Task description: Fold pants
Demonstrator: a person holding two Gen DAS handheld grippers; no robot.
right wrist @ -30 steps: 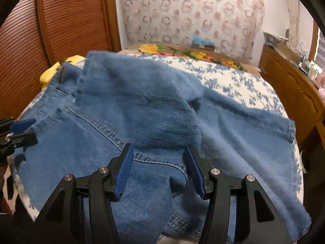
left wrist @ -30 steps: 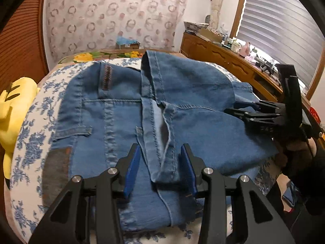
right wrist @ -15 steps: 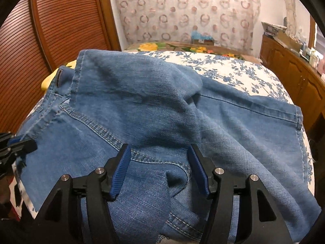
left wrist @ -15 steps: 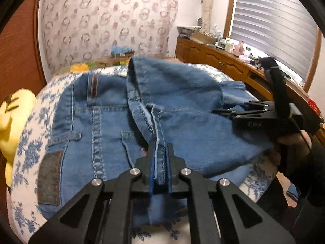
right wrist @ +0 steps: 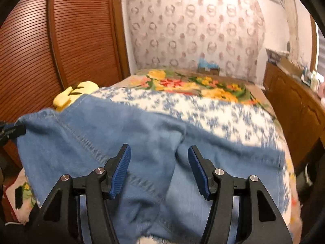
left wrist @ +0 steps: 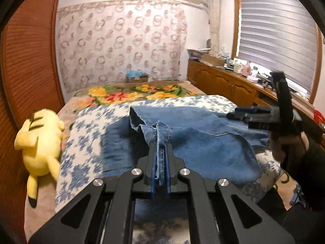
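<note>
On a bed [left wrist: 85,134] with a floral cover, blue pants [left wrist: 203,142] lie bunched — the left gripper [left wrist: 160,162] pinches a seamed fold of denim tight between its blue pads. The right gripper [right wrist: 159,168] hangs over the cloth, fingers spread wide, apparently gripping nothing. A yellow plush [left wrist: 40,142] lies beside the pants — near the wardrobe [right wrist: 61,50].

Right gripper [right wrist: 159,169] stands with jaws spread apart above the blue denim pants [right wrist: 142,142], which lie across the near end of the floral-sheeted bed [right wrist: 233,118].
</note>
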